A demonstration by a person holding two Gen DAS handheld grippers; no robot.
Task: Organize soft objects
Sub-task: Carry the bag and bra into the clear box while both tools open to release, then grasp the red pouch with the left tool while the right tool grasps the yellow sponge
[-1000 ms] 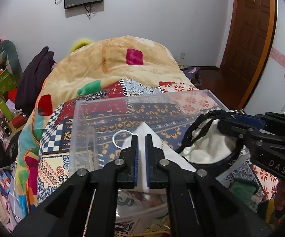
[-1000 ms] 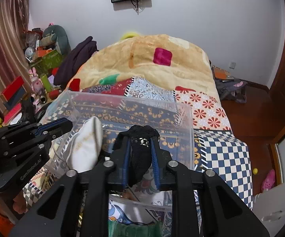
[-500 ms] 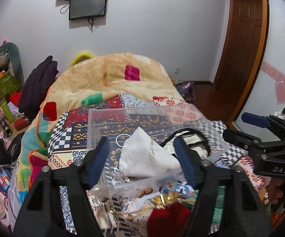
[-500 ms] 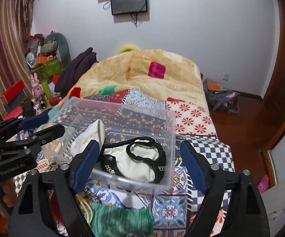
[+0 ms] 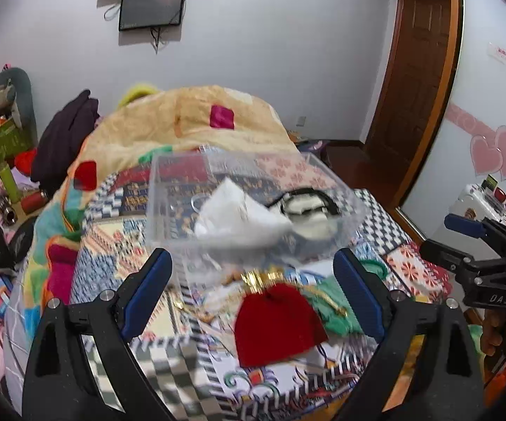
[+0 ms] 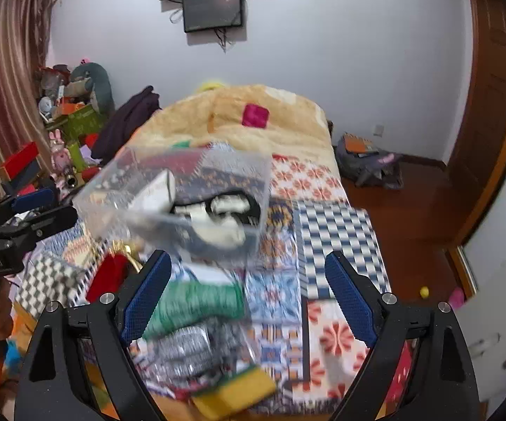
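A clear plastic bin (image 5: 168, 189) stands on the patchwork bed and holds a white cloth (image 5: 238, 214) and a cream garment with black trim (image 5: 305, 207). The bin shows in the right wrist view (image 6: 119, 189) too. A red pouch (image 5: 274, 322) with gold cord and a green knit piece (image 5: 337, 308) lie in front of it. My left gripper (image 5: 253, 294) is open and empty above the red pouch. My right gripper (image 6: 249, 294) is open and empty above the green knit piece (image 6: 200, 305) and a silver mesh item (image 6: 189, 347).
A yellow and green sponge (image 6: 235, 393) lies at the bed's front edge. A beige blanket (image 5: 196, 115) is heaped behind the bin. Clutter, toys and dark clothes (image 5: 67, 133) sit on the left. A wooden door (image 5: 417, 70) and bare floor (image 6: 410, 203) are on the right.
Both grippers opened, let go of the white cloth and the black-trimmed garment in the bin, and pulled back and up. The pouch and knit piece came into view.
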